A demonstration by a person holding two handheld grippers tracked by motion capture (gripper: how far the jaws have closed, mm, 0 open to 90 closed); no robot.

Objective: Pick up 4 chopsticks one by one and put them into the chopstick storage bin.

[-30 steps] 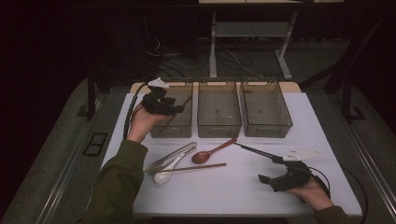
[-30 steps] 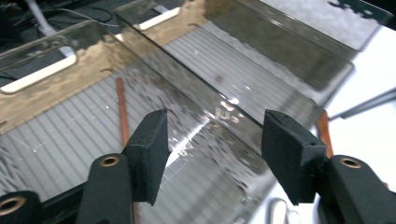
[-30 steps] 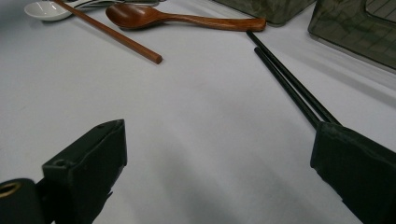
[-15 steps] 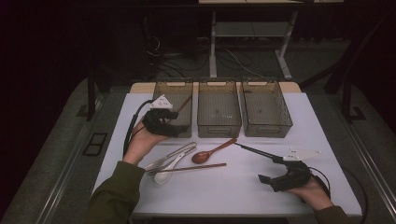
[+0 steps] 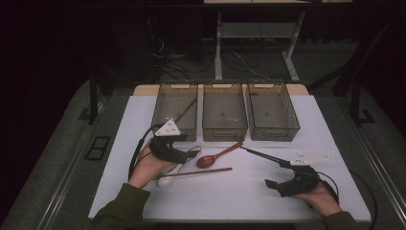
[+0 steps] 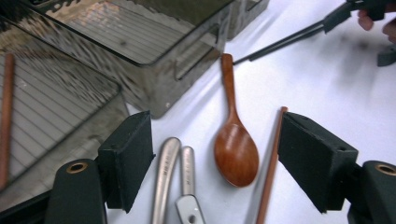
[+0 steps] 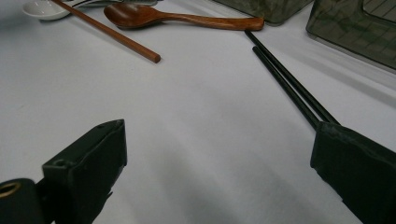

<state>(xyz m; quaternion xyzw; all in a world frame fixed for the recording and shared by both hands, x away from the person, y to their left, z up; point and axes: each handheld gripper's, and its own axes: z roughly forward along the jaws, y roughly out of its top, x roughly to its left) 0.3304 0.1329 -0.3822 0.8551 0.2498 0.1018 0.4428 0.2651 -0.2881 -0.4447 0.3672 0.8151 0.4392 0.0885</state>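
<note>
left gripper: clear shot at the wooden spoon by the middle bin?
Probably yes. The left gripper stands open over the wooden spoon, nothing lying on it; the metal handles and brown chopstick lie close on either side.

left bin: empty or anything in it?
Not empty. The left bin holds one brown wooden chopstick, lying slantwise on its floor; the left gripper view shows it too.

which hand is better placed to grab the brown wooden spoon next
Left. The left gripper hangs right over the wooden spoon, its open jaws either side of the bowl with nothing between the pads. The right gripper rests farther off, beside the black chopsticks.
</note>
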